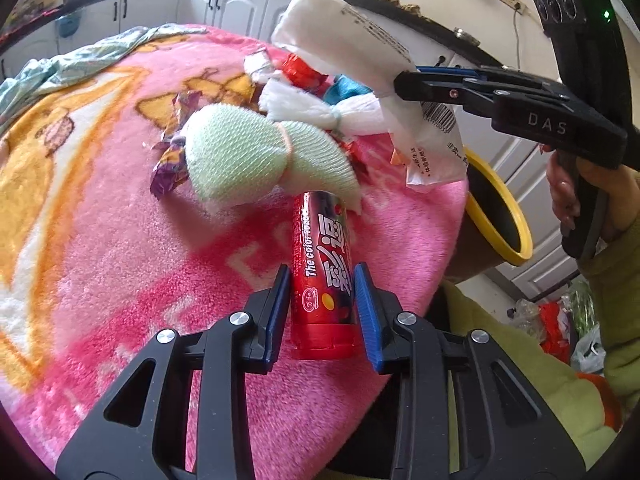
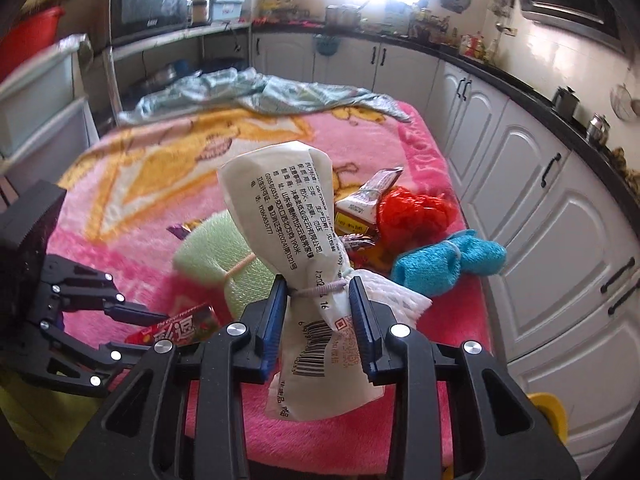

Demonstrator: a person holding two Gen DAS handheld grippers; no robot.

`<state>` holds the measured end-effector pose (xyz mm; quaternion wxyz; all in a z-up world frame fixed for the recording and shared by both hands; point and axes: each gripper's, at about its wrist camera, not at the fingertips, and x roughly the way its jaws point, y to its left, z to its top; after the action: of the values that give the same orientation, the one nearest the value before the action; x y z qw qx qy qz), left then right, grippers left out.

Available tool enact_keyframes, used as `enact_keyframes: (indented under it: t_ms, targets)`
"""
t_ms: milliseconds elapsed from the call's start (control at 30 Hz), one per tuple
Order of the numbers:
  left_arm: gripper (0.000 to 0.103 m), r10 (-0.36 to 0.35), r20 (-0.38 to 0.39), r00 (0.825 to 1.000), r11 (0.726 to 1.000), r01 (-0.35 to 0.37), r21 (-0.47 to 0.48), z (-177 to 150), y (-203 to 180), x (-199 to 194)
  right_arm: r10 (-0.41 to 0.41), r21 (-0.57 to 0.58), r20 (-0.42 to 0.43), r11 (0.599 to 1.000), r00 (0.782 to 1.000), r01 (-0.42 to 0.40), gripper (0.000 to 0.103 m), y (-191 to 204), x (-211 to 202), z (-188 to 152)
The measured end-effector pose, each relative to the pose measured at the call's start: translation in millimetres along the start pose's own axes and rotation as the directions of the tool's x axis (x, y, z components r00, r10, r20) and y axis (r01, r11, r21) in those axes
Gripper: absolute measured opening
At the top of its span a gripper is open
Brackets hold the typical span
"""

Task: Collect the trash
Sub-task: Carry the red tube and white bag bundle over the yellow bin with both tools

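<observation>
My left gripper (image 1: 322, 312) is shut on a red candy tube (image 1: 322, 276) that lies on the pink blanket; its blue pads press both sides. In the right wrist view the same tube (image 2: 188, 326) shows at lower left between the left gripper's fingers (image 2: 132, 312). My right gripper (image 2: 320, 320) is shut on a white printed packet (image 2: 288, 216) tied with a rubber band, held up off the blanket. From the left wrist view that packet (image 1: 352, 36) hangs from the right gripper (image 1: 404, 84) above the pile. A pale green mesh bundle (image 1: 236, 156) lies just beyond the tube.
A pile of wrappers (image 1: 300, 68), a white bundle (image 1: 316, 108), a red net (image 2: 416, 208) and a blue cloth bundle (image 2: 448, 260) lie on the pink blanket (image 1: 100, 220). A yellow-rimmed bin (image 1: 500, 216) stands off the blanket's right edge. White cabinets (image 2: 540, 200) run behind.
</observation>
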<state>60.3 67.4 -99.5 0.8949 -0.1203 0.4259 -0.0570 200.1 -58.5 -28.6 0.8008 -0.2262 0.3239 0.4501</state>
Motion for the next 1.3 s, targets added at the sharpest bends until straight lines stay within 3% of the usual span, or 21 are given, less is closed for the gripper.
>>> enact_keyframes:
  t_ms: [367, 733, 1033, 1300]
  targets:
    - [0.025, -0.023, 0.077, 0.997, 0.996, 0.016, 0.088, 25, -43, -15, -0.092, 0.119, 0.048, 0.989, 0.995, 0.086, 0.030, -26, -52, -27]
    - [0.024, -0.065, 0.123, 0.990, 0.982, 0.041, 0.186, 56, -94, -14, -0.191, 0.249, 0.081, 0.954, 0.978, 0.165, 0.030, -68, -106, -67]
    - [0.023, -0.124, 0.141, 0.982, 0.965, 0.087, 0.246, 81, -141, -3, -0.278, 0.362, 0.104, 0.905, 0.955, 0.224, 0.030, -97, -145, -96]
    - [0.022, -0.183, 0.131, 0.974, 0.942, 0.136, 0.306, 99, -187, 19, -0.375, 0.476, 0.108, 0.833, 0.921, 0.283, 0.030, -128, -188, -129]
